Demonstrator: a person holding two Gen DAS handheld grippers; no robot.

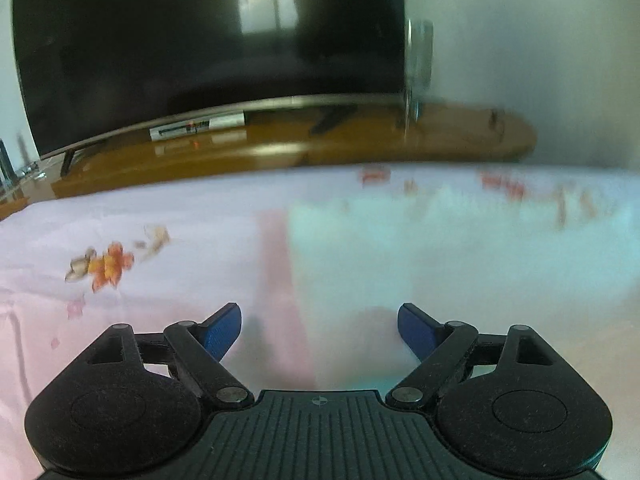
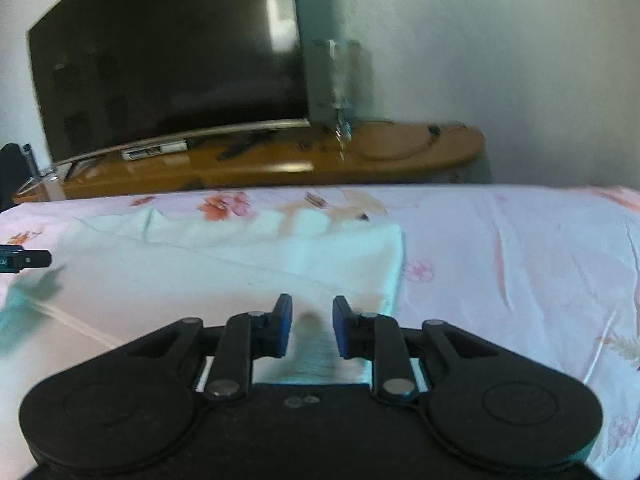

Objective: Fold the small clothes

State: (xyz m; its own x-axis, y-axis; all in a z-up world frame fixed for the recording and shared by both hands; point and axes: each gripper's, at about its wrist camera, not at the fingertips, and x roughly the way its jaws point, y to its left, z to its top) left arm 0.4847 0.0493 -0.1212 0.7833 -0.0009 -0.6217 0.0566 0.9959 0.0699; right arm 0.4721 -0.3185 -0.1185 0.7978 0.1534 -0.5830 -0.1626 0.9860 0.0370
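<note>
Pale mint garment (image 2: pixel 240 264) lies flat on the floral bedsheet (image 2: pixel 520 264), ahead of both jaws. Left gripper (image 1: pixel 320 330) gapes wide, empty; right gripper (image 2: pixel 312 330) stands narrowly parted, empty. Probable next step: seize the near hem.

Soft, even daylight, moderately bright; window glare on glossy black television screen (image 1: pixel 208 52), repeated in right wrist view. Highlights on polished brown wooden stand (image 2: pixel 280 160). Motion blur over pale mint-green garment (image 1: pixel 440 260) and floral-printed pink bedsheet (image 2: pixel 520 260); far edge smeared. Faint shadows beneath black two-finger grippers with blue pads, left (image 1: pixel 319 330) and right (image 2: pixel 312 326). Strong fisheye bending; dark vignetted corners.
</note>
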